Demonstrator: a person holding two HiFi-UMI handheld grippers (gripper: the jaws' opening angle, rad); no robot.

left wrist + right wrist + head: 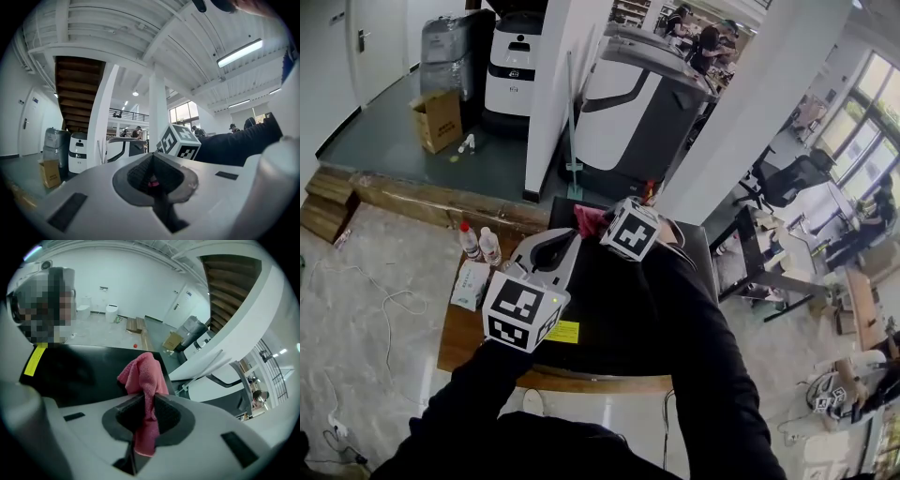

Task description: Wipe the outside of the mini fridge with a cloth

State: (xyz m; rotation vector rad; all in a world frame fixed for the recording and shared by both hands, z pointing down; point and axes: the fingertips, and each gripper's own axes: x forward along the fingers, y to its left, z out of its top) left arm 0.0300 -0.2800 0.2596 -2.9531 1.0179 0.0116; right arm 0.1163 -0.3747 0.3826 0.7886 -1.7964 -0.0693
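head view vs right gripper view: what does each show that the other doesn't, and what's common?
Head view only: two small bottles and a white packet on the wooden table, left of the fridge.
Right gripper view only: the right gripper with its jaws shut on the pink cloth, which passes between them.
Both: the cloth, the mini fridge's black top and the yellow label on it.

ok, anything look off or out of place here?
Nothing damaged or spilled. Only oddity: the left gripper is shut and points out at the room, not at the mini fridge. The right gripper is clamped on the pink cloth over the fridge top.
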